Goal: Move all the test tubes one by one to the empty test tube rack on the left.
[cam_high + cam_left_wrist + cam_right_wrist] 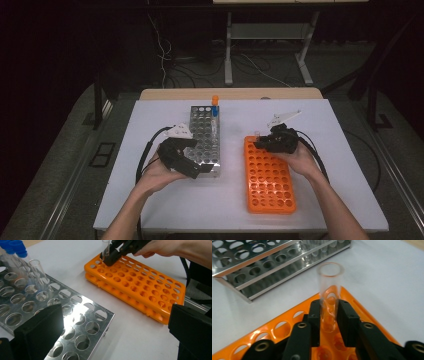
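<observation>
White sheeting is covering the table (320,200), with dark floor and trailing cables lying beyond it. At left, the left gripper (192,167) is hovering by the near corner of the steel rack (202,137), its jaws standing wide apart around nothing. At right, the right gripper (262,144) is clamping a clear tube (329,297) over the far left corner of the orange rack (272,190); the tube is standing upright, open mouth pointing up, its base sitting in a corner hole.
</observation>
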Motion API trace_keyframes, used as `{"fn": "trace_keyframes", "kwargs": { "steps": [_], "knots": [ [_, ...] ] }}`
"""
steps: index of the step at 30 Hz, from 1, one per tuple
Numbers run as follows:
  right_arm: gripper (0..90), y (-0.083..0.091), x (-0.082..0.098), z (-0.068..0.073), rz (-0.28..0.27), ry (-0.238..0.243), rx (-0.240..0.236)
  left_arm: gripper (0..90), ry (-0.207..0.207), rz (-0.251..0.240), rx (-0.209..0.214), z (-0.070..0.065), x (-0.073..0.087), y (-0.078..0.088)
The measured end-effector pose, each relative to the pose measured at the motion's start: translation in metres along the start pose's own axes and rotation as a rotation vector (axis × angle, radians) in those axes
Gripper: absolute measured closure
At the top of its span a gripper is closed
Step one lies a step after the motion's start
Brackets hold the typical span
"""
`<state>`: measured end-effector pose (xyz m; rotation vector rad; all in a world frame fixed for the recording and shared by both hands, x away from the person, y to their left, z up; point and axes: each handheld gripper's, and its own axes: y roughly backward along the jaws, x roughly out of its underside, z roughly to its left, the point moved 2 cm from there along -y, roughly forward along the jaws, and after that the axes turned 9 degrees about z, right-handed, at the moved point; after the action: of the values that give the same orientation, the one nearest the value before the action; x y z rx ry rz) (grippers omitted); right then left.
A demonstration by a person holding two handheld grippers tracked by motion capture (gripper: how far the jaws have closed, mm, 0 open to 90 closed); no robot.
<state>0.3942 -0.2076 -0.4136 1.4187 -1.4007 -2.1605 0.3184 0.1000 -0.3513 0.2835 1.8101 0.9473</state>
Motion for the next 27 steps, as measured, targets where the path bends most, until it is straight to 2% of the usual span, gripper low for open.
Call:
{"fn": "trace_keyframes", "kwargs": {
  "steps": [5, 11, 16, 22, 27],
  "knots": [
    [75.1, 0.006, -0.004, 0.000, -0.012, 0.002, 0.019, 0.0, -0.007, 0.005, 0.003, -0.001, -0.001, -0.003],
    [75.1, 0.025, -0.016, 0.005, -0.058, 0.022, 0.035, 0.0, -0.012, 0.012, 0.005, -0.002, -0.003, -0.005],
    [75.2, 0.040, -0.027, 0.016, -0.090, 0.034, -0.023, 0.1, -0.015, 0.012, 0.008, -0.001, -0.008, -0.005],
    [75.2, 0.046, -0.037, 0.034, -0.076, 0.078, -0.087, 2.9, -0.028, 0.011, 0.024, 0.001, -0.019, -0.010],
    [75.1, 0.046, -0.044, 0.048, -0.064, 0.116, -0.127, 6.9, -0.031, -0.003, 0.036, 0.005, -0.034, -0.013]
  ]
}}
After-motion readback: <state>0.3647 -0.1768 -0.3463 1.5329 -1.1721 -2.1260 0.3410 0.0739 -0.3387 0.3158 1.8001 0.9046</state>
